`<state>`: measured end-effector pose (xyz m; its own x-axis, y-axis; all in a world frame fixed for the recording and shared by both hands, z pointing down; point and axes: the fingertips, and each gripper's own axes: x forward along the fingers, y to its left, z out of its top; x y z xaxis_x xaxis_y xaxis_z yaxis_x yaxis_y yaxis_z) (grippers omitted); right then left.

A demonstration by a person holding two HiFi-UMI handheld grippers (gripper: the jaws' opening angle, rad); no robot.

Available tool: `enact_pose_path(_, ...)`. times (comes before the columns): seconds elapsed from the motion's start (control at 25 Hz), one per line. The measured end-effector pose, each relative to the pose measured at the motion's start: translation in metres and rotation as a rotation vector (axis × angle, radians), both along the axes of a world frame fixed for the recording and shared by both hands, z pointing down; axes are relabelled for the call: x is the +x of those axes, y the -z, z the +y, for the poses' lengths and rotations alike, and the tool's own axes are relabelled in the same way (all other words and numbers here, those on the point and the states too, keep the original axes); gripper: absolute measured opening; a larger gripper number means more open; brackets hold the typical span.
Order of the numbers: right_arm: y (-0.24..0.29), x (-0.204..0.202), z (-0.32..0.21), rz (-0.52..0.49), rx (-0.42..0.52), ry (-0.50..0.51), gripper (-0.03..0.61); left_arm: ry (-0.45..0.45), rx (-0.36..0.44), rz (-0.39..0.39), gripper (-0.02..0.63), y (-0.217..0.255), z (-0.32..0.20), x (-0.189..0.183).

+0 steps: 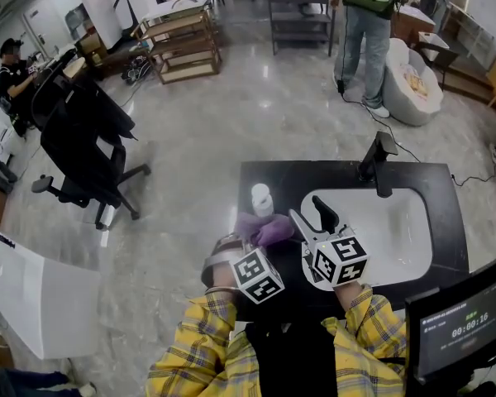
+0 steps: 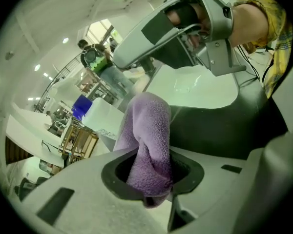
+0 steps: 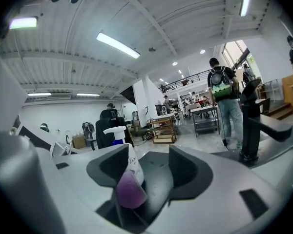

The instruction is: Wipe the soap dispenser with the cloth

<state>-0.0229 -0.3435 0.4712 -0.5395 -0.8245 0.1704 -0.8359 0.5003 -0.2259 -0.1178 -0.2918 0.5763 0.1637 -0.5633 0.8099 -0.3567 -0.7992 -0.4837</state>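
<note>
A white pump soap dispenser (image 1: 262,198) stands on the black counter (image 1: 269,174), left of the sink. Just in front of it a purple cloth (image 1: 266,230) is bunched up, with my left gripper (image 1: 250,240) shut on it. In the left gripper view the cloth (image 2: 149,145) rises from between the jaws of that gripper (image 2: 151,177), and the dispenser (image 2: 101,120) stands just behind it. My right gripper (image 1: 310,215) hovers open over the sink's left rim, right of the cloth. From the right gripper (image 3: 149,165) view, the dispenser (image 3: 126,147) shows past the left jaw, with the cloth (image 3: 130,193) low in front.
A white sink (image 1: 401,230) with a black faucet (image 1: 379,162) fills the counter's right half. A dark monitor (image 1: 463,325) sits at the near right. A black office chair (image 1: 83,147) stands on the floor to the left, and a person (image 1: 365,31) stands beyond the counter.
</note>
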Motion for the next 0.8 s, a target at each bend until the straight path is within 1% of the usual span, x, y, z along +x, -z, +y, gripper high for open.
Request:
enact_pose_path(0.12,-0.002,-0.003,0.001,0.009,-0.008,0.024,0.25,-0.021,-0.057,-0.043,0.081,-0.007,0.003,-0.002)
enact_pose_path(0.2,-0.004,-0.007,0.002,0.021,-0.015,0.048,0.25,-0.029,-0.092,-0.049,0.081,-0.013,0.008,-0.003)
enact_pose_path(0.28,-0.006,-0.008,0.003,0.028,-0.019,0.07,0.25,-0.036,-0.112,-0.028,0.081,-0.014,0.013,-0.002)
enact_pose_path(0.36,-0.006,-0.009,0.002,0.028,-0.023,0.088,0.25,-0.033,-0.12,0.026,0.081,-0.011,0.019,0.001)
enact_pose_path(0.44,-0.003,-0.012,0.001,0.027,-0.025,0.111,0.25,-0.001,-0.133,0.126,0.081,-0.002,0.026,0.002)
enact_pose_path(0.52,0.003,-0.017,-0.001,0.034,-0.017,0.146,0.25,0.053,-0.147,0.26,0.081,0.013,0.032,0.0)
enact_pose_path(0.6,0.011,-0.024,-0.002,0.043,0.002,0.2,0.25,0.106,-0.144,0.405,0.081,0.032,0.037,-0.003)
enact_pose_path(0.72,0.017,-0.039,-0.002,0.066,0.006,0.343,0.25,0.18,-0.14,0.642,0.081,0.062,0.039,-0.009)
enact_pose_path(0.8,0.016,-0.05,-0.002,0.125,0.006,0.45,0.25,0.245,-0.161,0.806,0.081,0.076,0.039,-0.017)
